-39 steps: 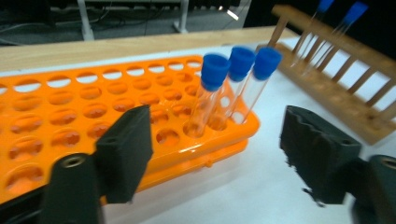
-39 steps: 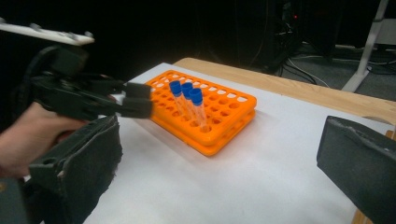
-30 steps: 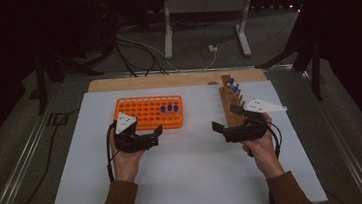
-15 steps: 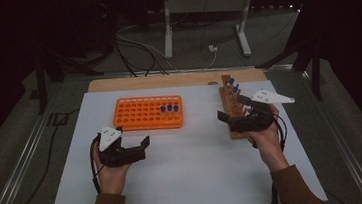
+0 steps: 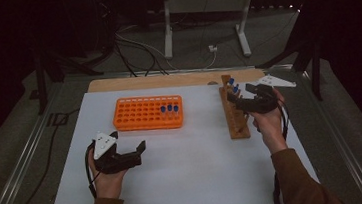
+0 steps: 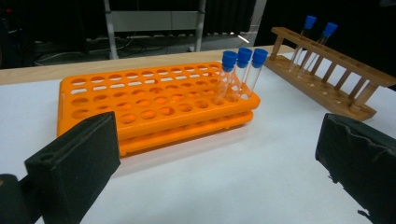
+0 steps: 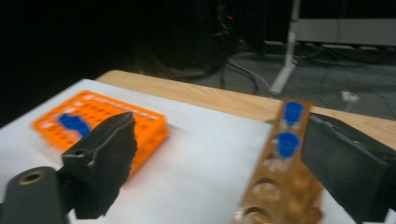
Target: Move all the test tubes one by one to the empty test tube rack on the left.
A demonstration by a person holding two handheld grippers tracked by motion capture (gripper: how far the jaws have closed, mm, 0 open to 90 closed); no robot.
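High view looks down the table; both claw views sit low, sharing the orange rack [image 6: 154, 100], one blurred.

Two racks on the table: one orange plastic rack [image 6: 154, 100] ahead of the left gripper [image 5: 133, 154], one wooden rack [image 5: 234, 114] under the right gripper [image 5: 235, 100]. Three blue-capped tubes [image 6: 239, 74] stand in the orange one and two capped tubes [image 7: 288, 128] in the wooden one.

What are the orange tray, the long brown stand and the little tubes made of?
Orange tray: seemingly moulded plastic, uniform colour, slight sheen. Brown stand: looks like wood, tan with rounded dowel posts. Tubes: clear glass or plastic, hard to tell which, with blue caps, probably plastic.
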